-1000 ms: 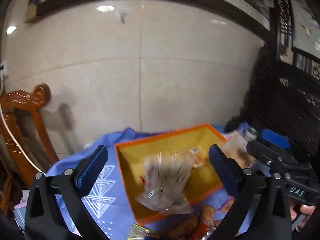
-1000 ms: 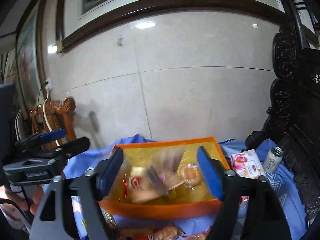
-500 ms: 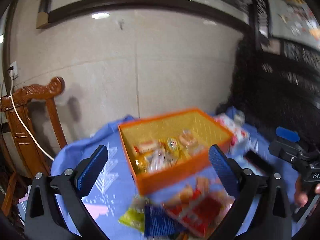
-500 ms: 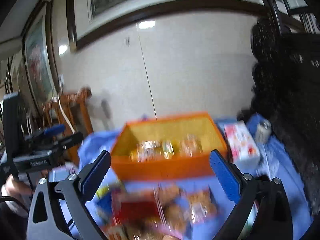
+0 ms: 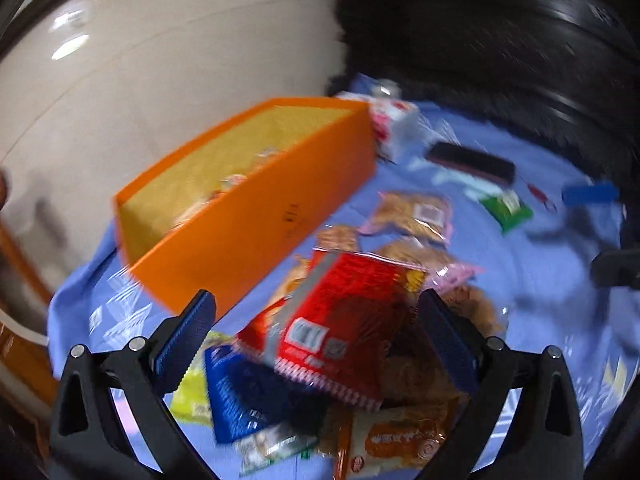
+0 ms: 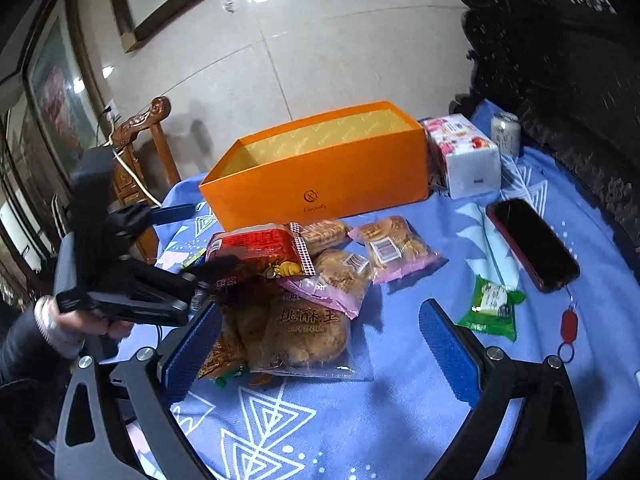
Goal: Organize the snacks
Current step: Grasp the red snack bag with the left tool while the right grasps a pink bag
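Both our grippers dropped from above the orange box (image 6: 320,176) to the snack pile in front of it. Left gripper (image 5: 316,344) gapes wide around the red packet (image 5: 344,320), right gripper (image 6: 320,344) wide over the cookie bag (image 6: 296,328), nothing gripped.

A dark smartphone (image 6: 532,245) lies flat on the blue patterned tablecloth (image 6: 392,412), a red key tag (image 6: 569,326) just beside its near end. A floral tissue pack (image 6: 464,156) stands near a drinks can (image 6: 505,133) (label unreadable). A carved wooden chair (image 6: 140,148) stands against the tiled wall (image 6: 320,64).
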`<state>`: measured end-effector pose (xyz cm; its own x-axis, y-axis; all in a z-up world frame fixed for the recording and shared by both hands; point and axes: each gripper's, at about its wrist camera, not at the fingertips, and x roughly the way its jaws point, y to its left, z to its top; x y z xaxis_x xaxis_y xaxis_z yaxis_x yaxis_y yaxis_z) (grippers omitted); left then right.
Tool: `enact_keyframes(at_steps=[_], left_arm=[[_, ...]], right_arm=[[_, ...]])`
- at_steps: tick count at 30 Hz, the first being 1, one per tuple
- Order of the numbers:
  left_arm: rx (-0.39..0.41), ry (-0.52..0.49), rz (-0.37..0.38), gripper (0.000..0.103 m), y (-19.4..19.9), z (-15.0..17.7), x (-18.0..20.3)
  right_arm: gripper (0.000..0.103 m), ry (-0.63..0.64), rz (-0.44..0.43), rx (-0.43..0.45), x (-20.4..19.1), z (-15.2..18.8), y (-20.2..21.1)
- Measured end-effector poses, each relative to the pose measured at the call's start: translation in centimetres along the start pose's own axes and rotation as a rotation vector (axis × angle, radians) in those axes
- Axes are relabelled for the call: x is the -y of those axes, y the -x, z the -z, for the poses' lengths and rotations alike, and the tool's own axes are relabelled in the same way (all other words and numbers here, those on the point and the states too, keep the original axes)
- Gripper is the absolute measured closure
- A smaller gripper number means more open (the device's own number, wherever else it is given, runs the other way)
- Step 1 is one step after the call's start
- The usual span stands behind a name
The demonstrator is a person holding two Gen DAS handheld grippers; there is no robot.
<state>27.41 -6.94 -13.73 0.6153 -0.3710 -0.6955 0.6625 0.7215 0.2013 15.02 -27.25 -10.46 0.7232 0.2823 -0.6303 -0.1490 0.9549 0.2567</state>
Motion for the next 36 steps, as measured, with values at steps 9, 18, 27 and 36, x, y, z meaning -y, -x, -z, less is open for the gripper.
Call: enact_keyframes(at_steps=[9, 18, 27, 36], left_arm=[[-0.092, -0.108, 0.182, 0.006, -5.5, 0.1, 0.3], [-0.046, -0.018, 0.197, 0.043, -3.4, 1.5, 0.5], [0.055, 0.193, 0.066, 0.043, 2.8, 3.3, -2.4], [0.059, 0.293, -0.015, 0.042, 5.1, 5.4, -3.9]], right_arm=[[0.004, 0.029, 0.029, -0.031, 0.4, 0.8, -1.0], [0.004, -0.015, 0.034, -0.06, 1.0, 0.3, -2.0], [0.004, -0.032, 0.006, -0.099, 0.5, -1.5, -5.4], [0.01, -0.293, 0.037, -0.323, 1.7, -2.6, -14.8]])
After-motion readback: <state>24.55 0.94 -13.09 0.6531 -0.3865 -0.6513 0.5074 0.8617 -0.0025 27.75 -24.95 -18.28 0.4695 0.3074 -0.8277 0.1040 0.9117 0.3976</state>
